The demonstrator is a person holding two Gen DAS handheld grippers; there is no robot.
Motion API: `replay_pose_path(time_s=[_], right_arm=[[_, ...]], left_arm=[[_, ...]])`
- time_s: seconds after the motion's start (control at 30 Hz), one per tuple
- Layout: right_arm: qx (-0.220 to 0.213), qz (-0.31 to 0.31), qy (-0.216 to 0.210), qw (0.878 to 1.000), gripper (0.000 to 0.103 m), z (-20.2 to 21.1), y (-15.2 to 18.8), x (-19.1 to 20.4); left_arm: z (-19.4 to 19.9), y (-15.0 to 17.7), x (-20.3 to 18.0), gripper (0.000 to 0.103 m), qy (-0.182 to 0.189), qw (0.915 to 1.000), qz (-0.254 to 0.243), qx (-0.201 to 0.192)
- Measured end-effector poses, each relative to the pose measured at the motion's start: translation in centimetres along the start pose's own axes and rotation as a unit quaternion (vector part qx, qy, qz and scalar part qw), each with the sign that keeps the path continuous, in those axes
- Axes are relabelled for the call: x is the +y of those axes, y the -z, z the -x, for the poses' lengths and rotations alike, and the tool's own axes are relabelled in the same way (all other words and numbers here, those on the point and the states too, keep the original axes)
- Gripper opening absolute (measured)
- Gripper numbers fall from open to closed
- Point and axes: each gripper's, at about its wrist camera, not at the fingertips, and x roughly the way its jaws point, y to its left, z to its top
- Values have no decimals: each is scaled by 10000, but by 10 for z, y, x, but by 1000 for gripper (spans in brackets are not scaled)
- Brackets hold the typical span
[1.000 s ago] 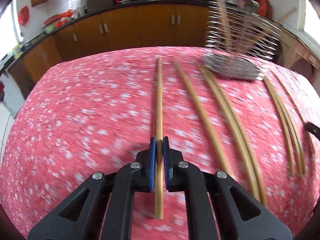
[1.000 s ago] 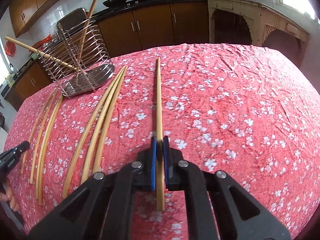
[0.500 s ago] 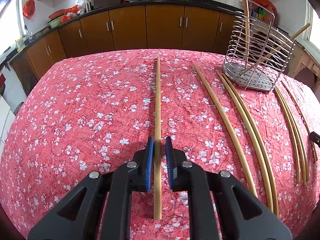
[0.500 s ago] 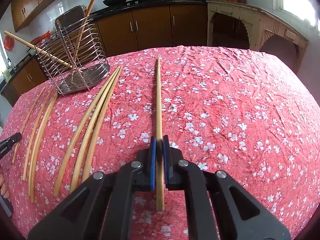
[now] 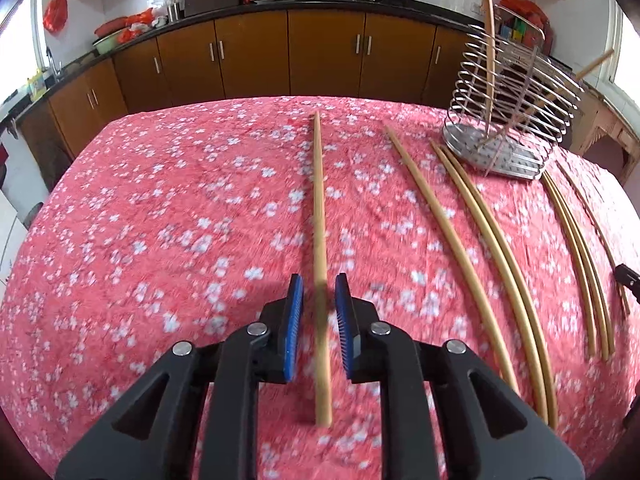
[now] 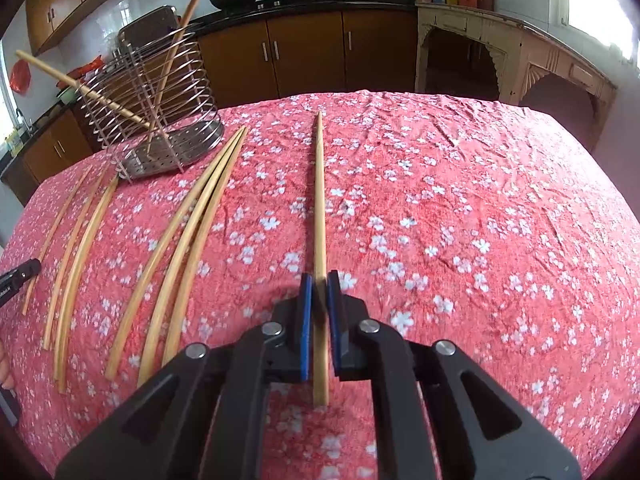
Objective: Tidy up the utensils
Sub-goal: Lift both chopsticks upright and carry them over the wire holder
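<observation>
- Since a second earlier, your left gripper [image 5: 318, 282] had let go: its blue pads, then tight on the chopstick [image 5: 319, 208], were spreading, with clear cloth showing on both sides of the wood
- Your right gripper [image 6: 319, 280] had only started to follow; its jaws were parting, a thin dark gap showed beside its own chopstick [image 6: 319, 208], and I judged the pinch already slack
- So neither tool was grasping anything; each chopstick lay between open pads, flat on the flowered tablecloth [image 5: 160, 220], running straight away from you
- Seen from the left wrist, that chopstick lay well to the left of the wire rack [image 5: 492, 152], with its far tip about level with the rack's base
- Seen from the right wrist, the other chopstick lay to the right of the rack [image 6: 172, 156], its tip also roughly level with the base
- Two chopsticks [image 6: 180, 28] already stood in the rack, leaning on its wires, so the rack read as the place where all of them belong
- More loose chopsticks [image 5: 492, 232] lay near the rack's foot on either side, roughly parallel
- Laying both sticks flat and in line looked to me like a reset, perhaps to take a better hold before lifting; I could not tell your reason for certain
- Most of the sorting was not yet done, as only two sticks were in the rack
</observation>
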Motion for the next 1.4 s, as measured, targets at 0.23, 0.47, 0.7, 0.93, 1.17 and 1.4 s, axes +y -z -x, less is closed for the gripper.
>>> replay_pose_path(time_s=[0.23, 0.47, 0.7, 0.93, 1.17, 1.4], right_arm=[[6, 21, 34, 10000, 8, 9, 10, 1], [-450, 49, 13, 9990, 8, 49, 12, -4], [-1271, 18, -57, 9919, 8, 105, -3, -12], [-2089, -117, -340, 9773, 8, 146, -28, -20], [-2410, -389, -554, 9682, 8, 164, -44, -30], [-2594, -361, -606, 9632, 8, 178, -51, -33]], left_arm=[[9, 12, 0, 9, -116, 9999, -91, 20], [34, 17, -1, 7, 90, 9996, -116, -233], [93, 4, 4, 7, 343, 9928, -59, -1144], [133, -24, 12, 7, 596, 9806, 260, -1848], [146, -38, 17, 7, 706, 9749, 440, -2065], [153, -48, 20, 7, 710, 9717, 480, -2199]])
